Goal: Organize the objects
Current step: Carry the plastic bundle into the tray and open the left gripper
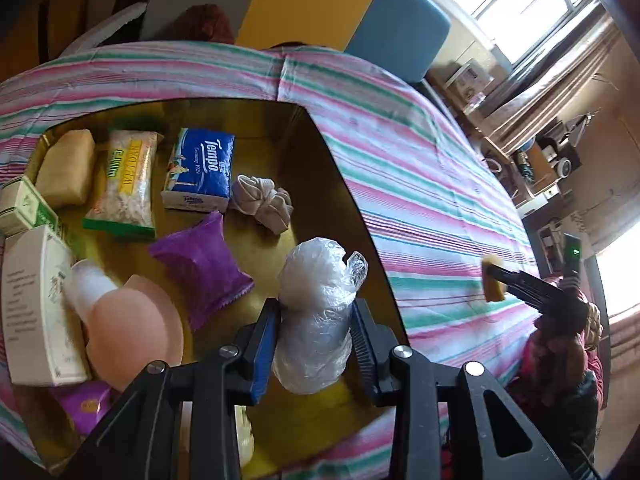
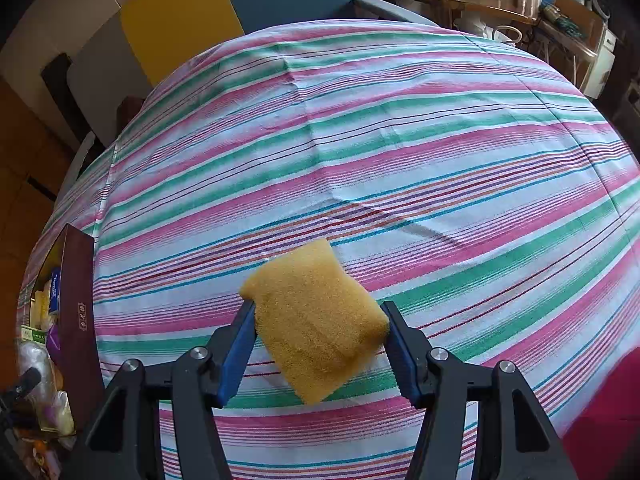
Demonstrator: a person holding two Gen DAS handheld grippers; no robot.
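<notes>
My left gripper (image 1: 316, 314) is shut on a crumpled clear plastic bundle (image 1: 320, 280), which hangs over the near right part of a gold-lined box (image 1: 332, 160). Inside the box lie a blue Tempo tissue pack (image 1: 200, 168), a purple packet (image 1: 204, 264), a knotted pale cloth (image 1: 264, 202), a snack bag (image 1: 124, 184) and a pink round item (image 1: 132, 340). My right gripper (image 2: 319, 308) is shut on a yellow sponge (image 2: 316, 320), held tilted above the striped tablecloth (image 2: 400, 140). The left wrist view shows that sponge (image 1: 494, 284) far right of the box.
The box's dark maroon outer wall (image 2: 80, 320) stands at the left in the right wrist view. A white carton (image 1: 36, 308) and a tan pack (image 1: 66, 168) fill the box's left side. A blue chair (image 1: 396, 28) and a yellow board (image 1: 308, 0) stand behind the table.
</notes>
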